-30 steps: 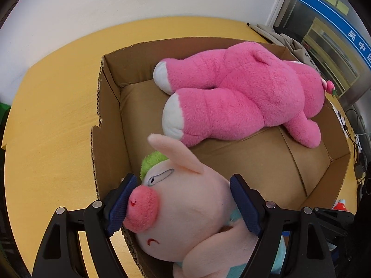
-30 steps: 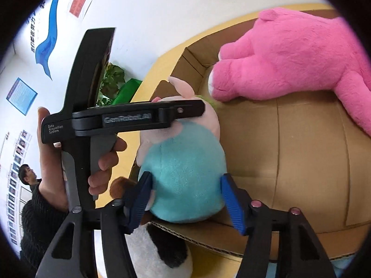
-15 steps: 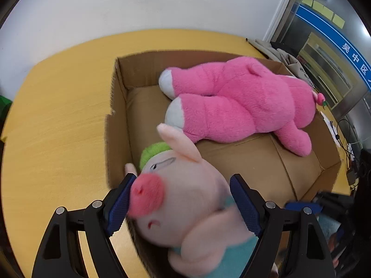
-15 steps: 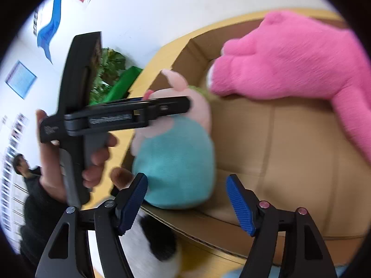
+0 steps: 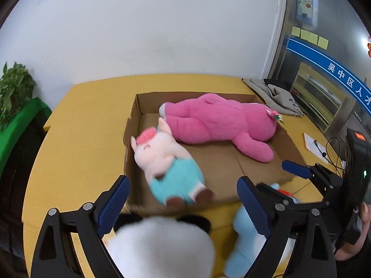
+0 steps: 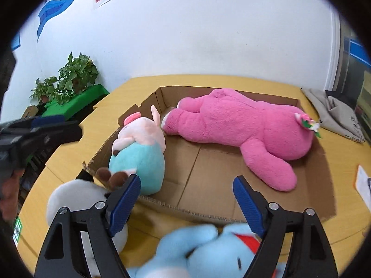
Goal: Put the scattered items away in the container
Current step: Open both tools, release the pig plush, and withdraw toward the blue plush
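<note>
An open cardboard box [image 5: 259, 173] [image 6: 208, 166] lies on the yellow table. Inside lie a large pink plush [image 5: 222, 120] [image 6: 243, 125] along the far side and a pig plush in a teal outfit [image 5: 167, 159] [image 6: 139, 148] at the left end. My left gripper [image 5: 183, 206] is open and empty, above a white-and-black panda plush [image 5: 162, 247] [image 6: 76, 199] in front of the box. My right gripper [image 6: 186, 206] is open and empty, above a light blue plush [image 6: 204, 250] [image 5: 245, 238] by the box's near wall.
The yellow table [image 5: 81, 139] extends left of the box. A grey cloth bag [image 6: 336, 113] lies at the far right. Paper and cables [image 5: 320, 148] lie right of the box. Potted plants [image 6: 69, 78] on a green stand are off the table's left.
Both grippers let go of the pig plush and pulled back and up from the box. The pig now lies in the box's left end. The panda and blue plush came into view.
</note>
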